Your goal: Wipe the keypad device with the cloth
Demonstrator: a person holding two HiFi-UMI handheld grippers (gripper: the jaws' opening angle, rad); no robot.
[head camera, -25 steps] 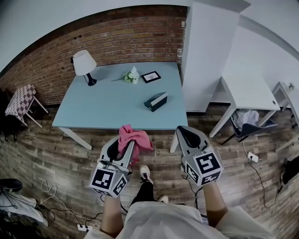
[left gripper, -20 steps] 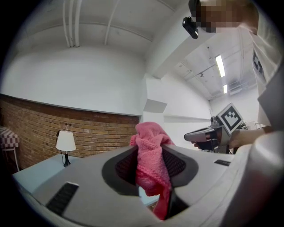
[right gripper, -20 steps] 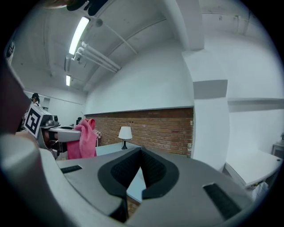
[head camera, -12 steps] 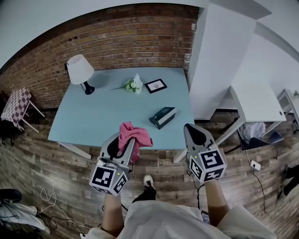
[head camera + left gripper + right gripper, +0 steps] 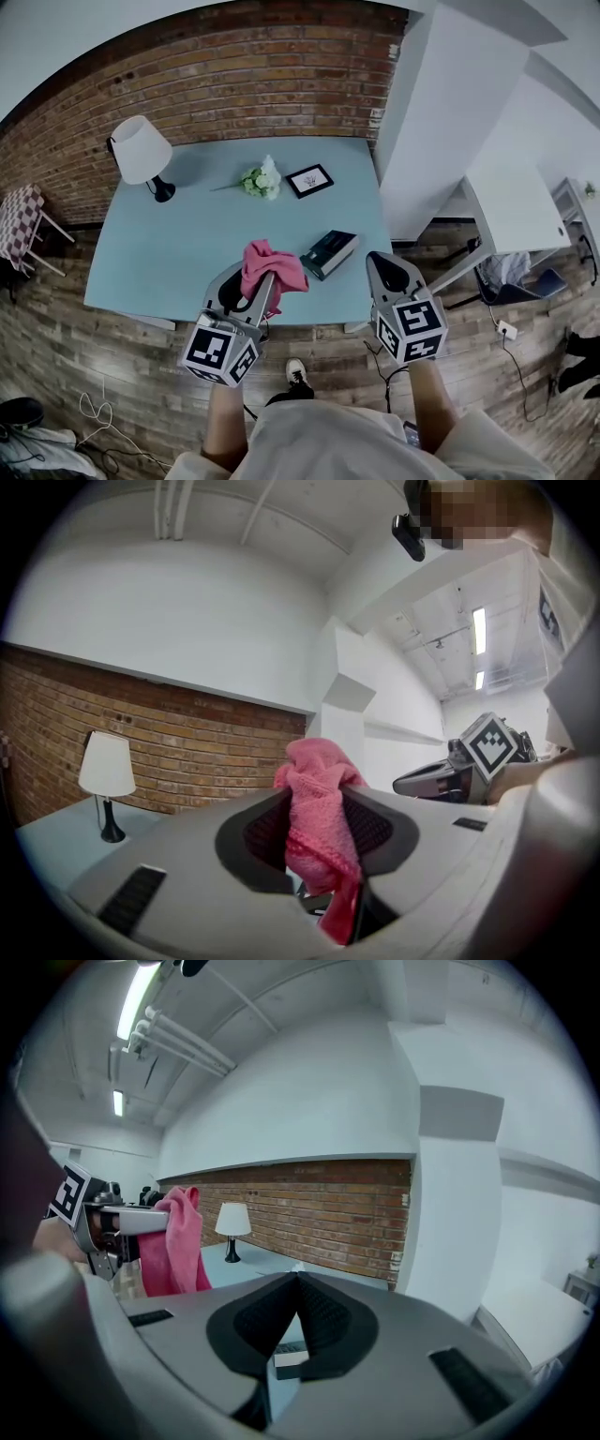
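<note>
A dark keypad device [image 5: 330, 253] lies near the front right edge of the light blue table [image 5: 187, 253]; a sliver of it shows through the right gripper's jaws [image 5: 291, 1357]. My left gripper [image 5: 265, 280] is shut on a bunched pink cloth [image 5: 271, 266] over the table's front edge, just left of the device. The cloth [image 5: 319, 832] fills the left jaws and hangs down, and it also shows at the left of the right gripper view [image 5: 174, 1241]. My right gripper [image 5: 385, 263] is shut and holds nothing, right of the device by the table's front right corner.
On the table stand a white lamp [image 5: 142, 154] at the back left, a small flower bunch [image 5: 258, 181] and a framed picture [image 5: 309, 180] at the back. A brick wall [image 5: 234, 84] runs behind. A white pillar [image 5: 450, 122] and white desk [image 5: 516, 206] stand right.
Both grippers have come forward from over the floor to the table's front edge, the left one carrying the pink cloth. The keypad device now lies between the two grippers' tips.
</note>
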